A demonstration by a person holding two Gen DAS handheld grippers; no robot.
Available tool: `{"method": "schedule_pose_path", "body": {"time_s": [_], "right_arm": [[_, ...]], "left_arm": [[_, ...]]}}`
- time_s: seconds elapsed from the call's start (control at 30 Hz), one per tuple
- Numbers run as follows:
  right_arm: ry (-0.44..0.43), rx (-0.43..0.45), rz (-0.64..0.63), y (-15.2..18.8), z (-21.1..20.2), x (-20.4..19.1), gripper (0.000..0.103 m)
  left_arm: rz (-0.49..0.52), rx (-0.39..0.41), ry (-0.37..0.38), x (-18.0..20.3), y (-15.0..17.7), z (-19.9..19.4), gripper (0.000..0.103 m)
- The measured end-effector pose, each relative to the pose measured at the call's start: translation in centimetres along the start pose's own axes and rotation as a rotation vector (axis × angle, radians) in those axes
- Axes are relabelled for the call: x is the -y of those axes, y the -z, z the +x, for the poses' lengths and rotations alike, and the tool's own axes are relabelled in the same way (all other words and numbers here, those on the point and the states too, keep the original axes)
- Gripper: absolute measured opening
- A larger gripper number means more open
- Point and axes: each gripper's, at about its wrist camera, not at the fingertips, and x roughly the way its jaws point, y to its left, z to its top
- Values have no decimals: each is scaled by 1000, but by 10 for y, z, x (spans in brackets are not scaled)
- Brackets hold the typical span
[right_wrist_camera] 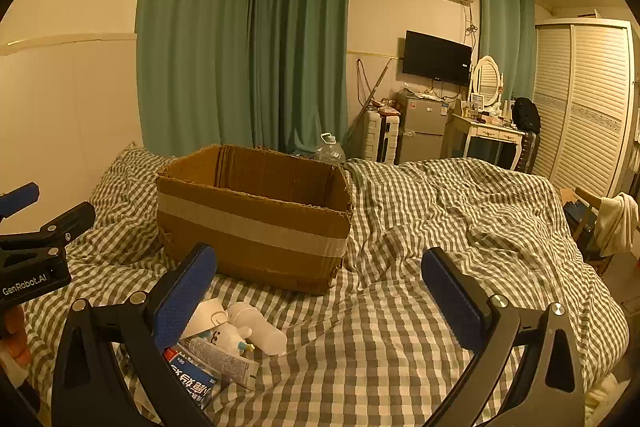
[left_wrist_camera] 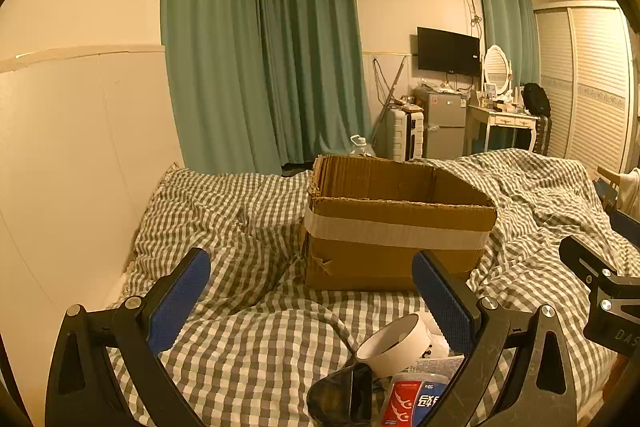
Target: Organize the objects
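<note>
An open cardboard box (left_wrist_camera: pixel 400 227) (right_wrist_camera: pixel 256 215) with a pale tape band stands on the checked bed, its inside hidden. In front of it lies a small pile: a white tape roll (left_wrist_camera: pixel 394 345), a dark pouch (left_wrist_camera: pixel 340 395), a red-and-blue packet (left_wrist_camera: pixel 412 403) (right_wrist_camera: pixel 192 379), a tube (right_wrist_camera: pixel 224 357) and a white bottle (right_wrist_camera: pixel 260 331). My left gripper (left_wrist_camera: pixel 312 291) hovers open over the bedding, the pile by its right finger. My right gripper (right_wrist_camera: pixel 320 291) is open too, with the pile at its left finger and nothing between the pads.
The checked quilt (right_wrist_camera: pixel 460 227) is rumpled and rises to the right of the box. A wall panel (left_wrist_camera: pixel 72 167) borders the bed on the left. Beyond the bed stand curtains, a water jug (right_wrist_camera: pixel 330 149), a small fridge and a dressing table.
</note>
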Motion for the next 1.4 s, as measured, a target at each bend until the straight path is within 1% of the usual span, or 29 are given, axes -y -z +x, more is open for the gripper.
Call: {"method": "schedule_pose_path", "body": {"time_s": [0.17,0.37,0.53,0.73,0.87,0.93,1.13,1.4], "right_arm": [[1,-1,1,-1,1,-1,103],[-3,-4,2,0,1,-2,103],[-6,-1,4,0,0,-2,103],[-11,-7,7,0,0,-2,103],[-14,-8,5,0,0,-3,103],[-13,-8,6,0,0,-3,103],[-13,-5,7,0,-1,-4,103],[-19,-7,9,-1,-3,-4,103]], "left_arm": [[-28,1,5,-3,0,0,103],[-25,-5,10,-2,0,1,103],[-10,6,16,1,2,-1,103],[-24,17,70,0,2,-2,103],[0,48,49,3,1,-5,103],[4,52,37,4,0,-4,103],[-2,1,53,2,1,3,103],[6,0,24,1,3,4,103]]}}
